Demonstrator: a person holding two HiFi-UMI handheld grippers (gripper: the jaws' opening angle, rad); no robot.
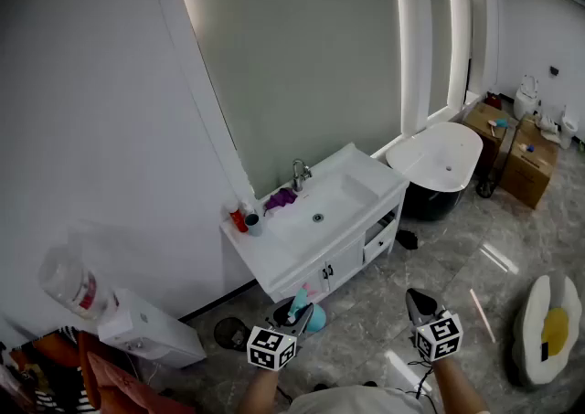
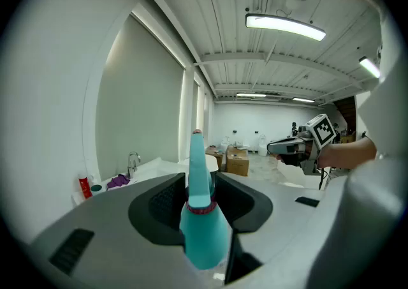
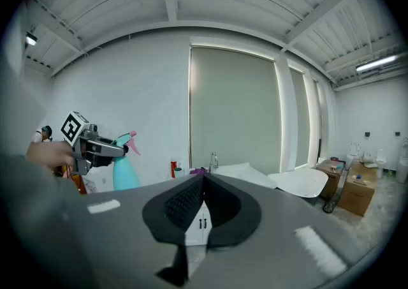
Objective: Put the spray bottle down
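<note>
Looked steeply down on a grey marbled floor (image 1: 457,248) under a white wall (image 1: 101,111) and a wide grey-green window blind (image 1: 302,47). Faced a white vanity cabinet (image 1: 356,252) with a sunken basin, set against that wall well ahead of both tools. Found a chrome tap (image 1: 299,173), a crumpled purple cloth (image 1: 280,199) and a small red bottle (image 1: 238,218) along its back edge. Passed, to the right, a white oval bathtub (image 1: 437,165), brown cardboard boxes (image 1: 528,165) and a fried-egg-shaped rug (image 1: 548,330); at lower left, a white boxy appliance (image 1: 146,330) on the floor. Met nothing but open floor between tools and cabinet.

Carried the teal plastic spray bottle (image 2: 204,237) with the pink trigger in mid-air, off every surface, upright above the floor in front of the vanity cabinet. Clamped it at the neck in the left gripper (image 2: 199,185), jaws about half closed, one dark pad on each side, the body hanging below. Held the right gripper (image 3: 203,182) off to the side, well apart from the bottle, jaws pressed together on nothing.
</note>
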